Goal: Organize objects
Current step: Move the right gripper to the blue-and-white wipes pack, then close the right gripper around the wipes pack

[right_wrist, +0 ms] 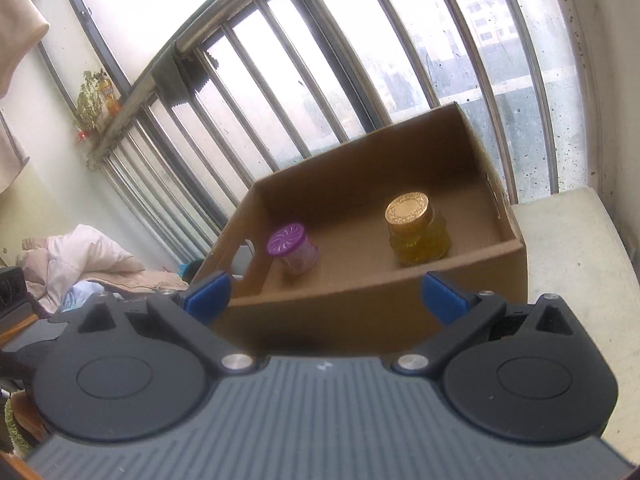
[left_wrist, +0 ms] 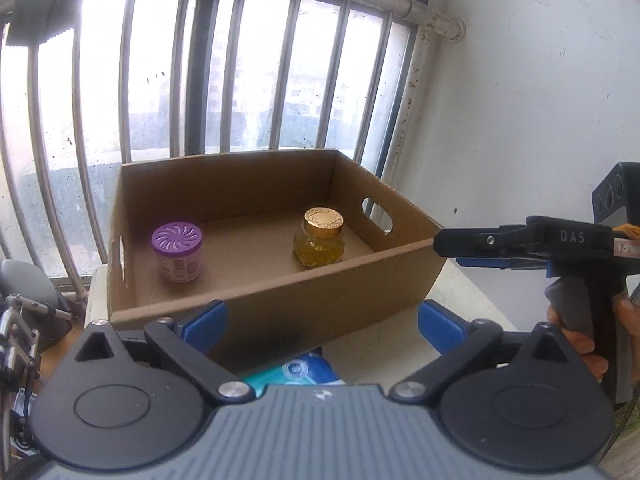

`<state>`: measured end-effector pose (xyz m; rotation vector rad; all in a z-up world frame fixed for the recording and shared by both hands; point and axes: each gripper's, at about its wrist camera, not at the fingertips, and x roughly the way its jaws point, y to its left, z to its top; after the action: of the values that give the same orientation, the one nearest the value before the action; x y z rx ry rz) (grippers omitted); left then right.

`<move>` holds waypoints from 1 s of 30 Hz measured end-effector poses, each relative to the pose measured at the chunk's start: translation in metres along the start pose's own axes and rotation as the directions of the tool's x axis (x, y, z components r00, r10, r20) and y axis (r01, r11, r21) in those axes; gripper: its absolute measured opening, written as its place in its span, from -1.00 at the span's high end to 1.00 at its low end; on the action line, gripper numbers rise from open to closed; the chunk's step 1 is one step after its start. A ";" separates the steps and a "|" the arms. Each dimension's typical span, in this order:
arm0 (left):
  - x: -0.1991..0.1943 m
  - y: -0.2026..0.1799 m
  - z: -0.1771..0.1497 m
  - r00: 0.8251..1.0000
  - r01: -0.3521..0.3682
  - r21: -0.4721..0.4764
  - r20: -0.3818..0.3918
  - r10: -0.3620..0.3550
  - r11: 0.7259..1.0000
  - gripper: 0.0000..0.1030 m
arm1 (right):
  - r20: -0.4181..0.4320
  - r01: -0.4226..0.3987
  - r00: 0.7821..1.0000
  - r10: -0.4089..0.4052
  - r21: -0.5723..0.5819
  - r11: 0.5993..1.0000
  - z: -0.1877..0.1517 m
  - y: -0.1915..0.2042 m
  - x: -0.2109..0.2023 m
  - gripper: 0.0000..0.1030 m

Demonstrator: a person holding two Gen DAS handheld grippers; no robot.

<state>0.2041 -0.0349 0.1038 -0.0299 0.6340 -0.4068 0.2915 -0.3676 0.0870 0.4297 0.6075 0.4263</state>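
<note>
An open cardboard box [left_wrist: 280, 292] stands on a white table by the barred window. Inside it a purple-lidded jar [left_wrist: 177, 253] stands at the left and a gold-lidded yellow jar [left_wrist: 320, 237] at the right. The same box [right_wrist: 360, 312], purple-lidded jar [right_wrist: 293, 249] and yellow jar [right_wrist: 416, 232] show in the right wrist view. My left gripper [left_wrist: 322, 326] is open and empty in front of the box's near wall, above a teal packet [left_wrist: 296, 372]. My right gripper [right_wrist: 324, 296] is open and empty before the box; it shows from the side in the left wrist view [left_wrist: 444, 242].
The white table [right_wrist: 572, 264] runs right of the box to a white wall [left_wrist: 540, 100]. Window bars [left_wrist: 240, 72] stand behind the box. Bedding [right_wrist: 76, 256] and clutter lie at the left, below table level. Metal parts [left_wrist: 20, 332] sit at the far left.
</note>
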 end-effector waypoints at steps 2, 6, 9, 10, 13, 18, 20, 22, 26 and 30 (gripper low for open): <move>-0.003 0.004 -0.019 1.000 -0.022 -0.011 -0.004 0.022 1.000 -0.98 | -0.003 0.003 1.000 -0.003 0.011 1.000 -0.020 0.000 0.004 -0.98; 0.003 0.003 -0.050 0.998 -0.054 -0.004 -0.027 0.054 0.999 -0.98 | -0.046 -0.025 0.999 0.027 0.041 0.999 -0.058 -0.003 0.024 -0.98; 0.010 0.003 -0.064 0.998 -0.034 -0.020 -0.044 0.033 0.999 -0.98 | -0.084 -0.031 0.996 0.037 0.071 0.997 -0.080 0.000 0.039 -0.98; 0.014 0.003 -0.067 0.999 -0.027 -0.023 -0.047 0.025 0.999 -0.98 | -0.096 -0.031 0.995 0.039 0.080 0.996 -0.085 0.001 0.044 -0.98; 0.027 0.001 -0.072 0.998 -0.020 -0.009 -0.052 0.019 1.000 -0.98 | -0.127 -0.064 0.989 0.078 0.111 0.992 -0.093 0.003 0.057 -0.98; 0.044 0.000 -0.076 0.996 -0.054 0.010 -0.073 0.055 0.998 -0.98 | -0.194 -0.137 0.967 0.168 0.163 0.977 -0.097 0.006 0.081 -0.98; 0.048 0.001 -0.077 0.995 -0.065 0.012 -0.073 0.066 0.998 -0.98 | -0.217 -0.145 0.960 0.179 0.164 0.976 -0.099 0.008 0.091 -0.98; 0.052 0.003 -0.080 0.995 -0.060 0.007 -0.083 0.060 0.998 -0.98 | -0.234 -0.151 0.954 0.187 0.164 0.975 -0.101 0.011 0.101 -0.98; 0.058 0.004 -0.085 0.994 -0.028 -0.011 -0.105 0.027 1.000 -0.98 | -0.272 -0.173 0.938 0.215 0.170 0.970 -0.102 0.015 0.119 -0.98; 0.060 0.004 -0.088 0.994 -0.025 -0.016 -0.103 0.023 1.000 -0.98 | -0.312 -0.234 0.906 0.287 0.197 0.952 -0.102 0.019 0.130 -0.99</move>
<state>0.1979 -0.0456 -0.0022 -0.0176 0.7384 -0.3813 0.3200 -0.2604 -0.0373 0.5971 0.9261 0.7221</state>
